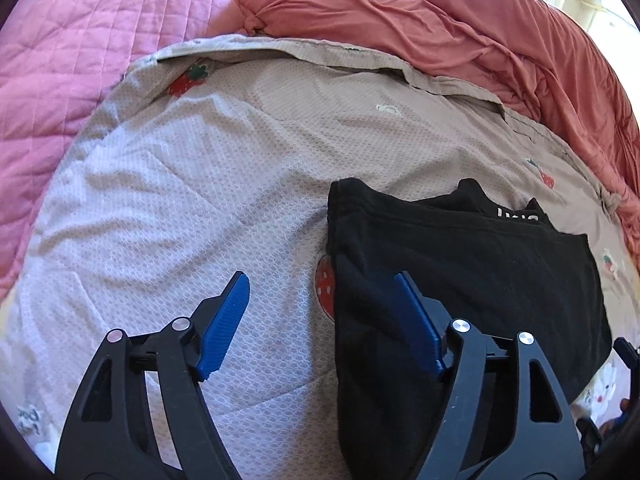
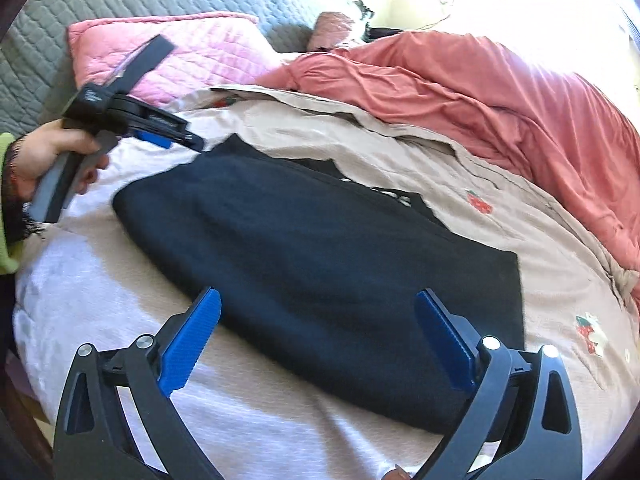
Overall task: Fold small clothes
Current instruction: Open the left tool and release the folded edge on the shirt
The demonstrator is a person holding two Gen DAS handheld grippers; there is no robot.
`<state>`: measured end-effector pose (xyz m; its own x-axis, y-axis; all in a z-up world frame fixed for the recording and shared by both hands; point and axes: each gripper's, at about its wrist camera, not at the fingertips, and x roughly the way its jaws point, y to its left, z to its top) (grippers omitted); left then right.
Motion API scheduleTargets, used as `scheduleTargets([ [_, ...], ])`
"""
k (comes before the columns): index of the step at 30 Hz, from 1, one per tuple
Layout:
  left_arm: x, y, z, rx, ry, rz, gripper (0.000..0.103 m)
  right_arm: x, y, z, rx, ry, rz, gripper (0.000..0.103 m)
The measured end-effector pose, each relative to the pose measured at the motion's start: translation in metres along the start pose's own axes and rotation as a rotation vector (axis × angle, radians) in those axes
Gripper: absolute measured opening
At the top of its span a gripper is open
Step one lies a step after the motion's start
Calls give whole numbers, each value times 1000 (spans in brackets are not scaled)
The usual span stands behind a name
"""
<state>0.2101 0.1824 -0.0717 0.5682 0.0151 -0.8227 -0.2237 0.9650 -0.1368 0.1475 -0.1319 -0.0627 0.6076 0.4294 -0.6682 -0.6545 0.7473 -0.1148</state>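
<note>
Left gripper (image 1: 322,292) jaws spread: bare sheet (image 1: 180,200) ahead and between. Black garment (image 1: 460,280) under right finger. Rumpled red duvet (image 1: 480,32) blocks far side.

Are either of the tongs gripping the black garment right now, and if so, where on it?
Neither. The left tongs and right tongs are both open, with nothing between their fingers. The black garment lies folded on the bed cover.
</note>
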Motion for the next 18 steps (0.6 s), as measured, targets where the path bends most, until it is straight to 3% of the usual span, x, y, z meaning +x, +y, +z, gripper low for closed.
scheduleTargets([
  [6, -10, 1, 13, 33, -33, -14, 79, 5, 41, 14, -47, 7, 28, 98],
  [18, -6, 15, 27, -14, -6, -72, 84, 44, 131, 39, -224, 37, 30, 98],
])
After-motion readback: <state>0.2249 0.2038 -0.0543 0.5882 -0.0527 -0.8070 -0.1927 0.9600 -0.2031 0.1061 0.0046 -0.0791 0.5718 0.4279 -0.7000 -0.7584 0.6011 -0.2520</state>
